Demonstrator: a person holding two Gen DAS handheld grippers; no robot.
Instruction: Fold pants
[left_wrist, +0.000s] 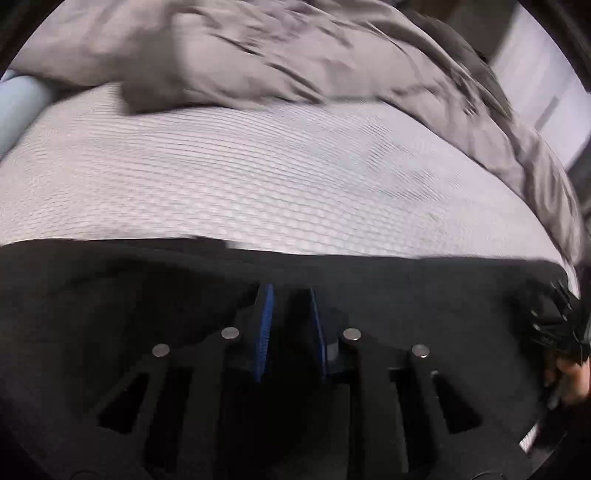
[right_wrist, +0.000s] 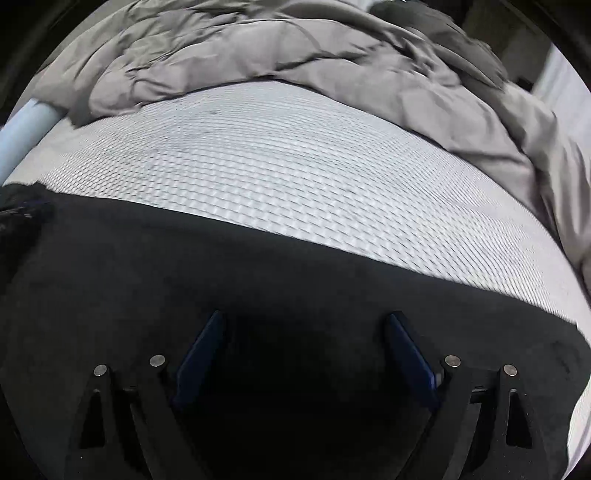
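In the left wrist view, nearest us, our left gripper (left_wrist: 290, 295) has its jaws drawn close, clamped on the black pants (left_wrist: 110, 288), which lie across the near edge of the bed (left_wrist: 258, 184). A grey duvet (left_wrist: 258, 48) is bunched beyond.

In the right wrist view, our right gripper (right_wrist: 304, 325) holds its jaws wide apart above the pants (right_wrist: 184, 266), gripping nothing; the textured bed (right_wrist: 277, 155) and duvet (right_wrist: 295, 48) lie behind.

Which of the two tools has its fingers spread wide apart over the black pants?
The right tool: its blue pads stand far apart above the black pants. The left tool has its pads drawn close together on the cloth.
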